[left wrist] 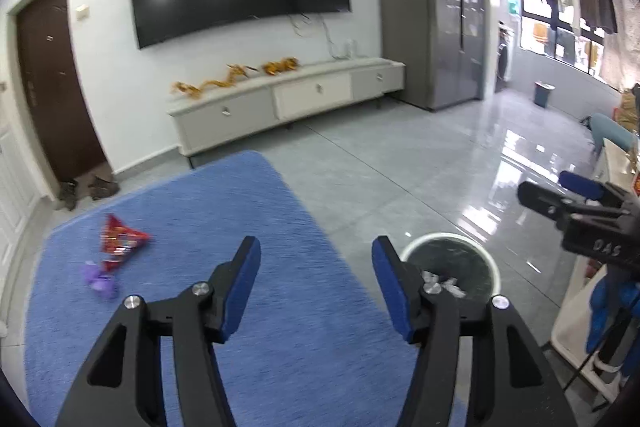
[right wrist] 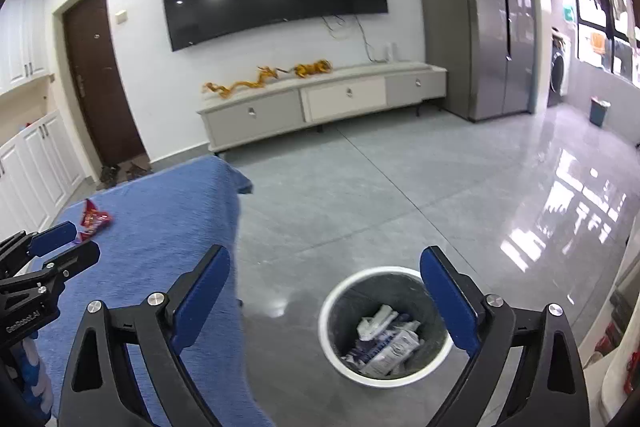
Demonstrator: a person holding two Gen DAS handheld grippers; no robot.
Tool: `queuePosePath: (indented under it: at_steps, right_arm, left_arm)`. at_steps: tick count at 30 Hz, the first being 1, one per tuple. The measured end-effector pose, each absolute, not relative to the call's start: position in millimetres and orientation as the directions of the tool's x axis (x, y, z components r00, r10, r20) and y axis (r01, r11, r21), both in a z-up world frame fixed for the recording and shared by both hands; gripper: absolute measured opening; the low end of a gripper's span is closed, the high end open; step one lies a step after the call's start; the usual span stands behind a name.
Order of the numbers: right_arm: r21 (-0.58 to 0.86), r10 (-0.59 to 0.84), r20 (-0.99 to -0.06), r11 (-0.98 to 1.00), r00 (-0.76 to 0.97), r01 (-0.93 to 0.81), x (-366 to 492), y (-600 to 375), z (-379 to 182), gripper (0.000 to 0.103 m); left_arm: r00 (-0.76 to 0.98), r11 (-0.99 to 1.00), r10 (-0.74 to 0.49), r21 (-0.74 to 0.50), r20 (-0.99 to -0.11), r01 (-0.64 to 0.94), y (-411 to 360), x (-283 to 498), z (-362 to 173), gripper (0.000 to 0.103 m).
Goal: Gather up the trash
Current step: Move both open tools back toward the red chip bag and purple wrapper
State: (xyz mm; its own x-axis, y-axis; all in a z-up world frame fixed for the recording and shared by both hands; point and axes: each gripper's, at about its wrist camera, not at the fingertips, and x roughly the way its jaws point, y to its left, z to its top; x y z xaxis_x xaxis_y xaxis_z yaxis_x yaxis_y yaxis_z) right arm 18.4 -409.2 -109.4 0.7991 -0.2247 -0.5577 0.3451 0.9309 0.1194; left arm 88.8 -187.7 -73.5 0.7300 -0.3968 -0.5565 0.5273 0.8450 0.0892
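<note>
Trash remains on the blue surface (left wrist: 248, 259): a red wrapper (left wrist: 120, 239) and a purple wrapper (left wrist: 99, 278) touching it, well apart from the bin (right wrist: 384, 323). My left gripper (left wrist: 316, 281) and right gripper (right wrist: 325, 301) hold nothing, jaws spread wide; white packets lie inside the bin.

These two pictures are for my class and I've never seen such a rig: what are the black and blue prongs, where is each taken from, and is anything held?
Each picture comes from a camera on a hand-held gripper, looking along its jaws. One shows the left gripper, the other the right gripper. Both are open and hold nothing. On the blue cloth lie a red wrapper and a purple wrapper. On the floor stands a bin with wrappers already inside.
</note>
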Motion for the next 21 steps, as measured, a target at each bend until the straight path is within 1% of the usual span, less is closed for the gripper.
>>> queuePosePath:
  at_steps: [3,5,8,12,16,18,21]
  right_arm:
    - [0.108,-0.219,-0.536,0.94,0.815,0.323,18,-392,-99,0.1]
    - [0.092,-0.219,-0.525,0.946,0.822,0.311,18,-380,-93,0.102]
    - [0.072,-0.209,-0.512,0.956,0.833,0.284,19,-361,-85,0.103]
    - [0.045,-0.201,-0.496,0.966,0.845,0.256,19,-339,-77,0.103]
    - [0.02,-0.203,-0.479,0.97,0.854,0.242,19,-319,-71,0.103]
    - [0.012,-0.206,-0.467,0.971,0.86,0.239,18,-310,-68,0.103]
    - [0.006,-0.209,-0.435,0.972,0.876,0.235,14,-299,-63,0.103]
  left_arm:
    - [0.777,0.872,-0.371,0.097,-0.509,0.48,-162,82,-65,0.067]
    - [0.805,0.888,-0.353,0.1,-0.477,0.449,-144,81,-60,0.07]
    - [0.832,0.906,-0.333,0.094,-0.444,0.413,-122,78,-54,0.077]
    - [0.882,0.935,-0.281,0.101,-0.379,0.341,-93,71,-45,0.09]
    - [0.904,0.949,-0.253,0.095,-0.345,0.302,-72,64,-40,0.095]
    - [0.91,0.954,-0.242,0.088,-0.337,0.287,-66,61,-39,0.1]
    - [0.923,0.962,-0.22,0.085,-0.316,0.259,-52,55,-38,0.102]
